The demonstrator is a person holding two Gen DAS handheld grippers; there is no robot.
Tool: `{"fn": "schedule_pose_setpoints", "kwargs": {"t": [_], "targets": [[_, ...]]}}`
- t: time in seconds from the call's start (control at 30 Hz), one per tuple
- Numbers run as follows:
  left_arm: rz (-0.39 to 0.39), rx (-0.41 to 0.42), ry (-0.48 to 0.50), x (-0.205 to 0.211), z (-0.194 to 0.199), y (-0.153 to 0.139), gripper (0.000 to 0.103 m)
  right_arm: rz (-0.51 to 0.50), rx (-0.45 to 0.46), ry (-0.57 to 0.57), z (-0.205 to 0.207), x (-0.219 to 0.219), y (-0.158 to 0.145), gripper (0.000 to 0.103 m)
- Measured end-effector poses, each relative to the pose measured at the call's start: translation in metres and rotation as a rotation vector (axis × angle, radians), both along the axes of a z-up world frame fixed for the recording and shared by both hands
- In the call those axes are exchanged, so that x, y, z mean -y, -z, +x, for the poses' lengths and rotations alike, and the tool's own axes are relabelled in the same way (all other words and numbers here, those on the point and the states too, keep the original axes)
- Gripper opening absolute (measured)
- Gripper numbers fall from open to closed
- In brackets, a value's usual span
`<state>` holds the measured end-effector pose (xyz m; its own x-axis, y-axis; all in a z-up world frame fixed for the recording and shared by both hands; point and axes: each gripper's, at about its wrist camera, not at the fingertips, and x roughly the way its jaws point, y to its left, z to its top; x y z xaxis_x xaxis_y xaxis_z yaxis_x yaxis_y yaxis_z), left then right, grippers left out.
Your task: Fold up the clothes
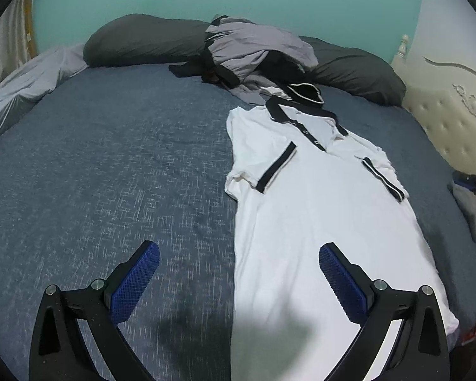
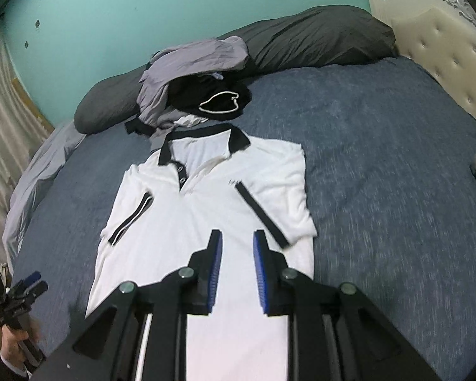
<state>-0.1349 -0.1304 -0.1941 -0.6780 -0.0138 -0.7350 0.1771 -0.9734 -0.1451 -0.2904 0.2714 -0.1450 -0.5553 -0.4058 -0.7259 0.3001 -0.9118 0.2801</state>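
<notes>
A white polo shirt (image 2: 212,209) with black trim lies flat on the blue bed (image 1: 95,174), both sleeves folded inward and its collar at the far end beside a heap of grey and black clothes (image 2: 193,73). The left tongs (image 1: 238,281) hang spread wide above the shirt's near left edge, holding nothing. The right tongs (image 2: 237,265) hover over its middle, narrow, with only a slim empty gap.

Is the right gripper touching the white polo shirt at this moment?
Apart. In the right wrist view the right gripper hovers above the white polo shirt; its jaws stand slightly parted with only flat, undisturbed fabric visible behind the gap, nothing pinched.
</notes>
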Motion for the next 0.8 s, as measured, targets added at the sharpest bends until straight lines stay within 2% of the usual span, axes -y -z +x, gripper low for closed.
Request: {"fn": "schedule_pose_setpoints", "kwargs": {"t": [0.43, 0.8], "targets": [[-0.007, -0.026, 0.051, -0.019, 0.053, -0.018, 0.103, 0.014, 0.048, -0.007, 0.079, -0.034, 0.006, 0.020], [-0.006, -0.011, 0.093, -0.035, 0.082, -0.024, 0.103, 0.044, 0.044, -0.027, 0.120, -0.048, 0.004, 0.020]]}}
